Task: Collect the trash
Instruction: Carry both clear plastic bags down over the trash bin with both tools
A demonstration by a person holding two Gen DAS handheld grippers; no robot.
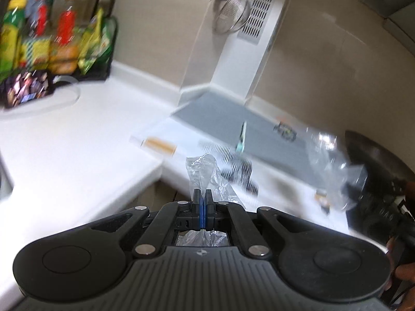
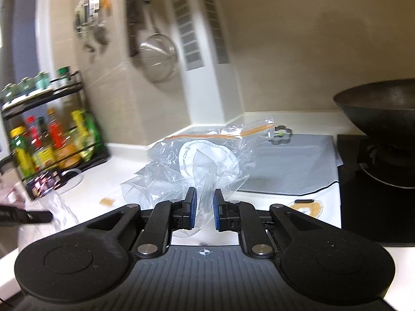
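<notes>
A: Nearest the lens, the left gripper [image 1: 202, 199] is pressed together, pinching a scrap of clear plastic film [image 1: 203, 168] that sticks up past its pads.

B: And the right gripper [image 2: 205, 208] stands narrowly parted with a neck of the zip-top bag [image 2: 207, 153] bunched between the pads; the bag hangs above the white counter [image 2: 109, 189].

A: Does the bag hold anything?

B: It looks crumpled and nearly empty; only a printed plate emblem shows through. Whether its orange-striped mouth is open cannot be told.

A: The risk, then?

B: The film is slippery. With so loose a pinch the bag could slide out, or the scrap could miss a collapsed mouth and drop by the counter's front edge.

A: Further back?

B: A small brown crumb [image 2: 106, 201] lies on the counter; a grey mat [image 2: 298, 160] beyond; the bottle rack [image 2: 49, 140] at the back left, full of bottles; a black wok [image 2: 378, 108] on the right, contents hidden.
</notes>
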